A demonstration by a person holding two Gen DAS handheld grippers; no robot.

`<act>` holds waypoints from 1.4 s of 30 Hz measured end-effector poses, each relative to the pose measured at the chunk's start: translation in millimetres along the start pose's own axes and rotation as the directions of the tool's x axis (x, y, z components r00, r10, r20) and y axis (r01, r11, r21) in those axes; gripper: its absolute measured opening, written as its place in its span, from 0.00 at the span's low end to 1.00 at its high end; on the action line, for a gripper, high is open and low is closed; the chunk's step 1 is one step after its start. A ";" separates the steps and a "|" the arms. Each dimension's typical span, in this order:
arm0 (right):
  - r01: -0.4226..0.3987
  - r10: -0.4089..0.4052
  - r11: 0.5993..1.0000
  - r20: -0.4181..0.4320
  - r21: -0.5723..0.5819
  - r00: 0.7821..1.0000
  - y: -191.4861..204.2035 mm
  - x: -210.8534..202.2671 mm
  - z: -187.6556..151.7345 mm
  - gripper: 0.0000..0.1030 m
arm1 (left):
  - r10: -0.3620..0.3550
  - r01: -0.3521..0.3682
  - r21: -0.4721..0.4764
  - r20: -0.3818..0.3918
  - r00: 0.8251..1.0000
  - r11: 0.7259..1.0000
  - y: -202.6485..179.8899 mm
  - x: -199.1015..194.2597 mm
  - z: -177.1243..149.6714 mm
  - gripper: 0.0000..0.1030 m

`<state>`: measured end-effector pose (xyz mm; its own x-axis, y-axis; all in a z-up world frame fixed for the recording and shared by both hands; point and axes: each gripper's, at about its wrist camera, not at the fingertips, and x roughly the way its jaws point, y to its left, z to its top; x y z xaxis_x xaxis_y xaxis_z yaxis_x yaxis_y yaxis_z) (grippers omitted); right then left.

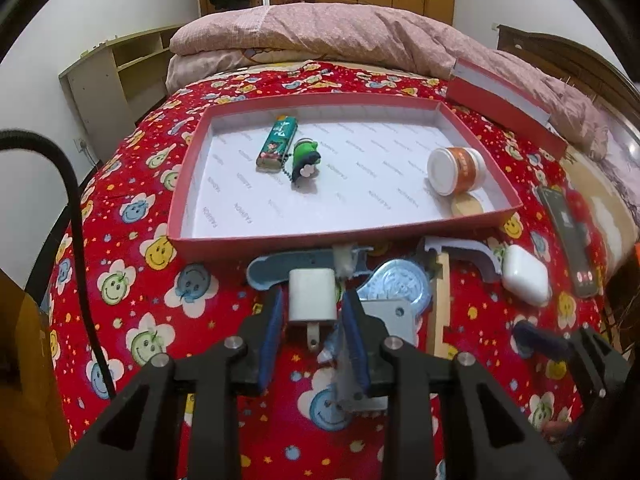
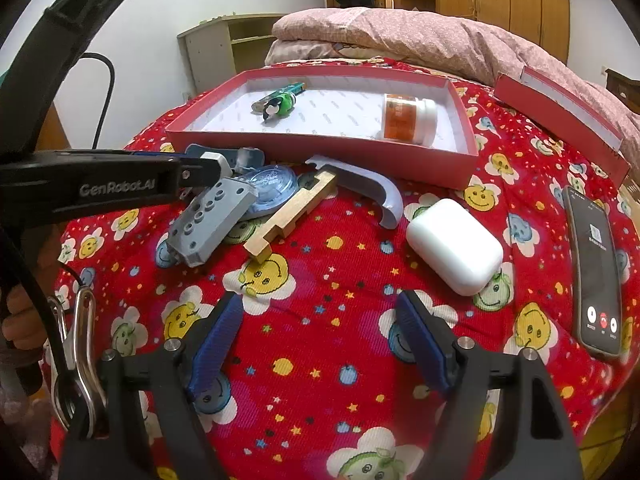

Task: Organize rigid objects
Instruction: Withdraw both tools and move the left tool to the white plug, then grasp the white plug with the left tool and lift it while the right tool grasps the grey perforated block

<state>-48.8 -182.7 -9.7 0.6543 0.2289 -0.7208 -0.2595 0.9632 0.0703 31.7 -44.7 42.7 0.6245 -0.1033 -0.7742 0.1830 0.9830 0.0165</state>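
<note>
"GenRobot.AI" on left tool (image 2: 208, 168); "FASHION" inside box (image 1: 224, 120).

One lighter (image 1: 277, 143), one jar (image 1: 456, 171), one phone (image 2: 596, 268), two boxes (image 1: 188, 184)

Loose items on the bed, some already in the box

Red box (image 1: 256, 240) holds a lighter (image 1: 277, 142), green charm (image 1: 305, 159) and jar (image 1: 456, 171) on its side; before it lie a white charger (image 1: 312, 294), grey block (image 2: 212, 220), wooden piece (image 2: 292, 212), earbud case (image 2: 454, 246).

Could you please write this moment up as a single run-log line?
left gripper: shut on white charger | right gripper: open, empty | red tray: lighter, keychain toy, jar
</note>
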 end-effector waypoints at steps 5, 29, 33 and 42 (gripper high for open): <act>0.000 0.000 1.000 -0.001 -0.001 1.000 0.3 0.1 0.1 0.79 | -0.019 0.019 0.008 0.006 1.000 1.000 -1.8 -0.6 -1.4 0.27; 0.016 -0.016 1.000 -0.005 0.002 1.000 2.1 1.1 1.2 0.80 | -0.021 0.021 -0.023 -0.003 1.000 1.000 22.8 -19.6 -13.4 0.26; 0.014 -0.013 0.999 -0.022 0.047 1.000 1.6 -1.5 3.6 0.79 | -0.007 0.006 -0.054 -0.019 1.000 0.999 43.6 -26.0 -29.4 0.26; -0.086 0.090 0.990 -0.025 0.114 0.996 26.0 -14.2 18.5 0.79 | -0.033 0.031 -0.139 -0.016 0.999 0.990 81.3 -29.5 -48.6 0.26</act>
<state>-51.7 -158.3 15.1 0.6100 0.3108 -0.7289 -0.2327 0.9496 0.2102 -8.8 45.6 36.1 0.6056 -0.1333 -0.7845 0.0950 0.9909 -0.0951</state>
